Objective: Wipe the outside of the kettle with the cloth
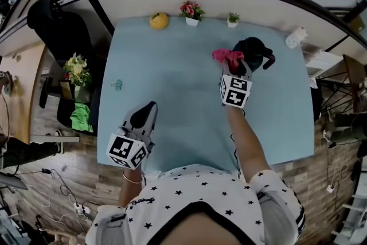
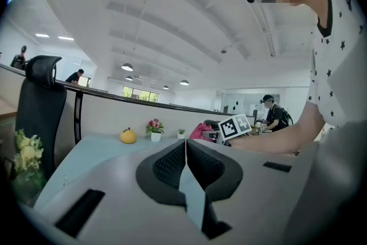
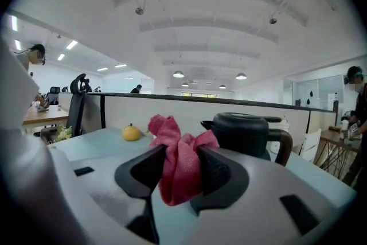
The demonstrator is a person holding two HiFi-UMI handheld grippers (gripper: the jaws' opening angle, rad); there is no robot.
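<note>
A black kettle [image 1: 254, 52] stands on the pale blue table [image 1: 172, 83] at the back right; in the right gripper view the kettle [image 3: 243, 133] shows just beyond the jaws, its handle to the right. My right gripper [image 1: 231, 69] is shut on a pink cloth [image 1: 227, 56], held beside the kettle's left flank. The bunched cloth [image 3: 179, 166] sticks out between the jaws. My left gripper [image 1: 143, 117] is shut with nothing in it, near the table's front left; the left gripper [image 2: 186, 166] has its pads pressed together.
Along the back edge stand an orange fruit [image 1: 159, 20], a potted pink flower [image 1: 191, 12] and a small green plant [image 1: 232, 19]. A small clip [image 1: 117, 85] lies at the left. A white object [image 1: 295, 37] sits at the back right corner. A black chair [image 1: 54, 23] stands at the left.
</note>
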